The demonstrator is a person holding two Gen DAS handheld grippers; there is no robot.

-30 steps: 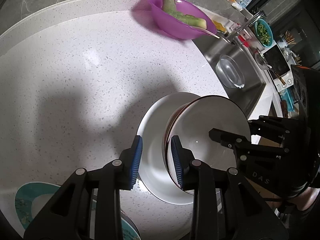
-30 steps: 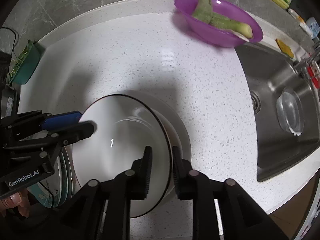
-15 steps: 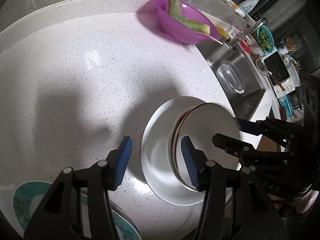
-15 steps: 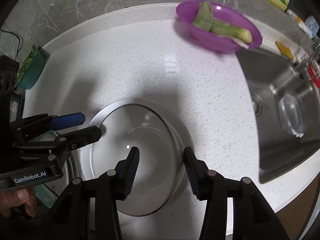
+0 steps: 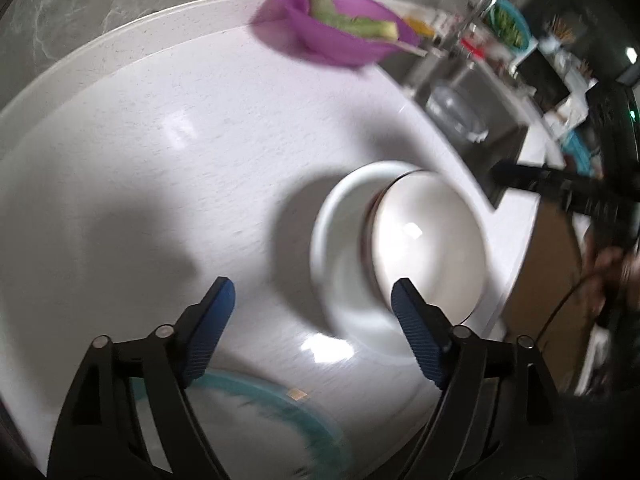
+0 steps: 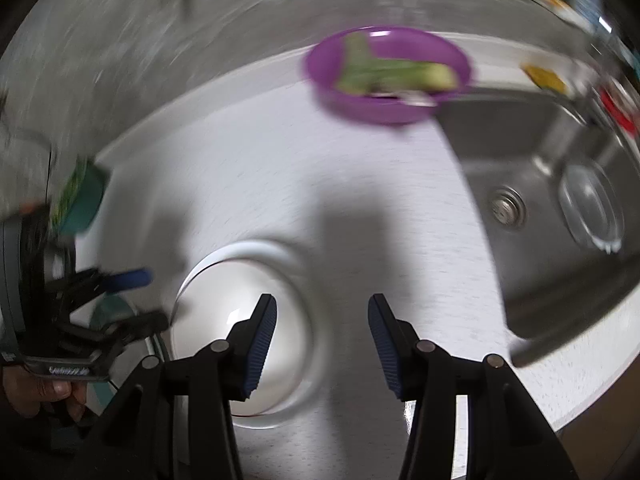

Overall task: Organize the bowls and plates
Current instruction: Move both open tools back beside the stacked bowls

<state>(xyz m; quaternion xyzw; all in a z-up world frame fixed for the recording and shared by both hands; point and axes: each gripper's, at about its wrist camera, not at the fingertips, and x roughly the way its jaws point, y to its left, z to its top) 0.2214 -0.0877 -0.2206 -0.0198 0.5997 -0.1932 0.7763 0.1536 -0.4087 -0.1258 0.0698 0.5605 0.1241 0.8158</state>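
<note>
A white bowl with a dark rim sits nested in a larger white bowl on the white speckled counter; the pair also shows in the right wrist view. My left gripper is open and empty, above the counter just left of the bowls. My right gripper is open and empty, above the bowls' right rim. A teal-rimmed plate lies below my left gripper.
A purple bowl of green vegetables stands at the back, also seen in the right wrist view. A steel sink with a clear bowl lies to the right. A teal container stands far left.
Both grippers opened and let go of the dark-rimmed bowl, which now rests in the larger bowl. Both have pulled back and up; the views are blurred by motion.
</note>
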